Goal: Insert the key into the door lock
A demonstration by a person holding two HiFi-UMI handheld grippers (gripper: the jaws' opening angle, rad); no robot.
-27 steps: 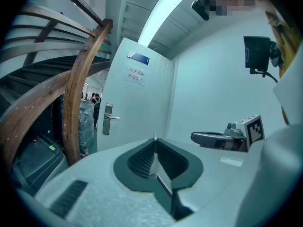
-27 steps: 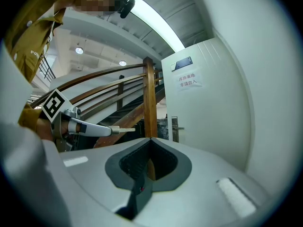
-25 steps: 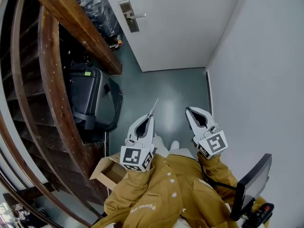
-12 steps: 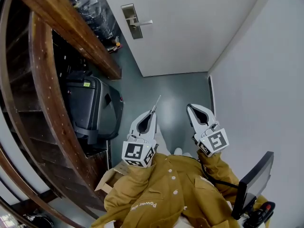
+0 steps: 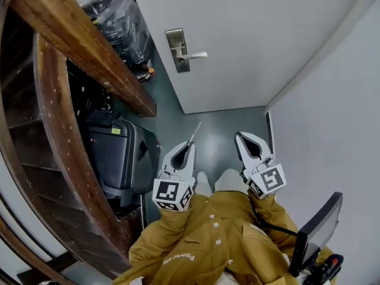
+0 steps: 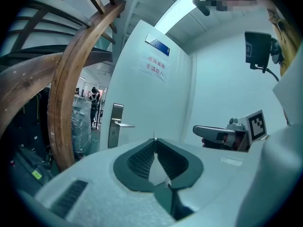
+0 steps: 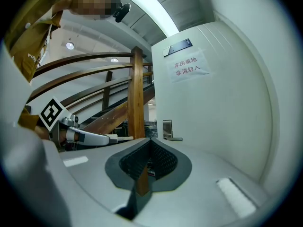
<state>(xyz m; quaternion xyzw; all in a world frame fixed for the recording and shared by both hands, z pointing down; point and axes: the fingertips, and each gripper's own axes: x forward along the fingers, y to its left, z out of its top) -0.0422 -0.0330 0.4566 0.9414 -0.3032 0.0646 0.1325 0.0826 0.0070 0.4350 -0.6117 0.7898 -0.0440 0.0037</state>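
Observation:
The white door (image 5: pixel 249 34) stands ahead, with a metal lock plate (image 5: pixel 177 50) and lever handle (image 5: pixel 195 56) at its left edge. My left gripper (image 5: pixel 189 143) is shut on a thin metal key (image 5: pixel 193 132) that sticks out past its tips toward the door, still well short of it. In the left gripper view the lock plate (image 6: pixel 115 125) lies left of the closed tips (image 6: pixel 155 140). My right gripper (image 5: pixel 238 136) is held beside it, shut and empty. Seen from the right gripper (image 7: pixel 150 140), the lock plate (image 7: pixel 167 129) is straight ahead.
A wooden stair stringer and rail (image 5: pixel 89 46) run along the left, with a black suitcase (image 5: pixel 122 156) under them and plastic-wrapped goods (image 5: pixel 113 10) by the door. A white wall (image 5: pixel 338 129) closes the right side. A paper sign (image 6: pixel 155 66) hangs on the door.
The door and its lock plate have come closer and lower in the head view as the person walks toward them. Both grippers keep their pose, the key still in the left one.

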